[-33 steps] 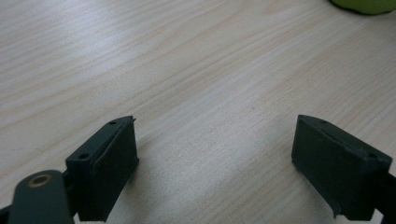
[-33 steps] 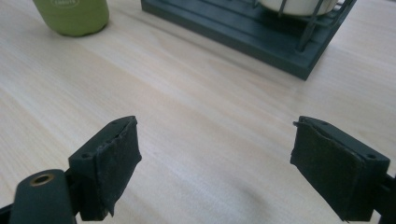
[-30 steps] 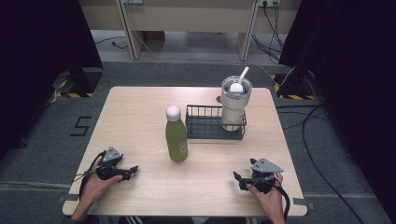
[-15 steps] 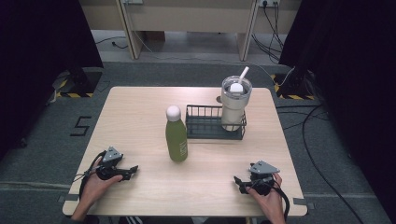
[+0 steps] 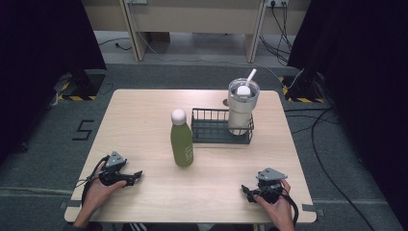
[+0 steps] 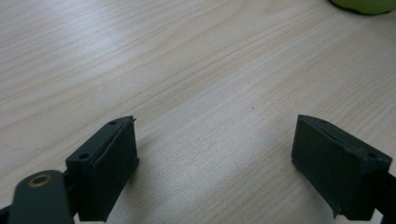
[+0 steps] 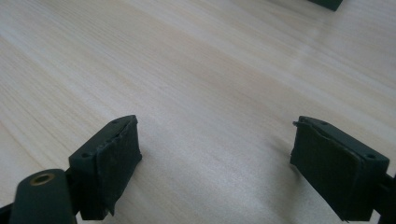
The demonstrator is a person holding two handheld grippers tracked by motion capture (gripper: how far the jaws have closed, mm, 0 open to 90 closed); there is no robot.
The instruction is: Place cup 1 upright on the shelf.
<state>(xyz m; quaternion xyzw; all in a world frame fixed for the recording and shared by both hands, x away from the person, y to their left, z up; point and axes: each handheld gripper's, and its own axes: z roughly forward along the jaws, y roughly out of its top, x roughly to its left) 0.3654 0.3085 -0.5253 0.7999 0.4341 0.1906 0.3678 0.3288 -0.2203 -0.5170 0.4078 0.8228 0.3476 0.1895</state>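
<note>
1. A pale wooden table (image 5: 144,115) is seen from above; a person's two hands rest at its near edge, each holding a black two-jaw gripper; nothing is being handled yet.

2. At the left, the left gripper (image 5: 136,175) lies low on the wood and points toward the table's middle; in the left gripper view its jaws stand wide apart with bare wood between them; it grips nothing, probably parked there as a resting pose before a reach.

3. Ahead of it, near the middle, stands a matte green bottle with a round white cap (image 5: 181,138), upright on the wood; its green base (image 6: 362,4) peeks into the top corner of the left gripper view, so it is the nearest thing to that gripper, yet well apart from it.

4. Just right of the bottle and a little farther back sits a low black wire basket (image 5: 211,130); a tall cream tumbler with a clear lid and white straw (image 5: 240,108) stands upright at its right end, apparently inside it; the wires would steady it.

5. At the right, the right gripper (image 5: 246,191) rests near the table's front edge; its jaws too are parted over bare wood, holding nothing.
</note>
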